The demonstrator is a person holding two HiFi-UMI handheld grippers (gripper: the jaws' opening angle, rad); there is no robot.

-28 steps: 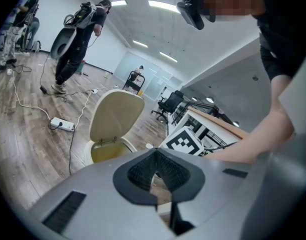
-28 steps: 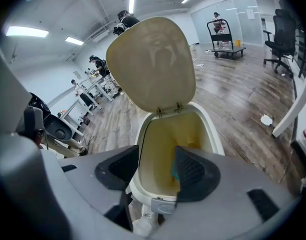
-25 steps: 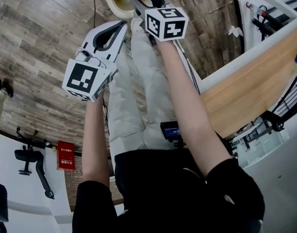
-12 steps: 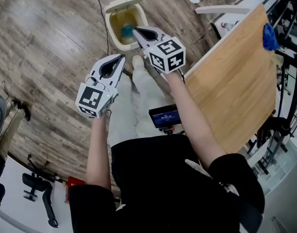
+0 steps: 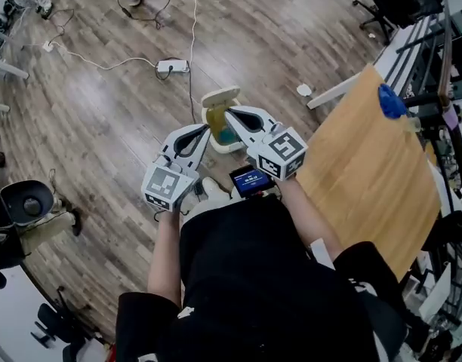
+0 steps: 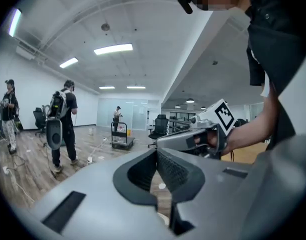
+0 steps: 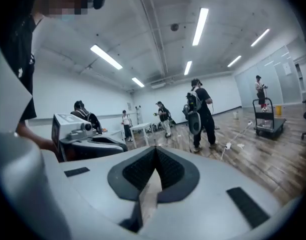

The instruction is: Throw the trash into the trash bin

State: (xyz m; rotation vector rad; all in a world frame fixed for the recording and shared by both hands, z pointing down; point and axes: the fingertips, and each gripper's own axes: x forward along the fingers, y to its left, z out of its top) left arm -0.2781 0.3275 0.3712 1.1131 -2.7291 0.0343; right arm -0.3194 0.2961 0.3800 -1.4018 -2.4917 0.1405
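Observation:
A cream trash bin (image 5: 218,96) stands on the wood floor with its lid up, and a blue piece of trash (image 5: 226,135) lies inside. In the head view both grippers are held high above it, side by side. My left gripper (image 5: 207,130) is shut with nothing between its jaws, its tips meeting in its own view (image 6: 157,152). My right gripper (image 5: 229,113) is also shut and empty (image 7: 155,149). Each gripper shows in the other's view: the right gripper (image 6: 193,137) and the left gripper (image 7: 88,144).
A wooden table (image 5: 371,179) runs along the right, with a blue object (image 5: 390,102) near its far end. A power strip (image 5: 173,66) and cables lie on the floor beyond the bin. Several people (image 7: 200,113) and a cart (image 6: 121,136) stand across the room.
Both grippers have risen from right at the bin's mouth to well above it as the person straightened up. The bin now looks small and far below, with the blue trash inside.

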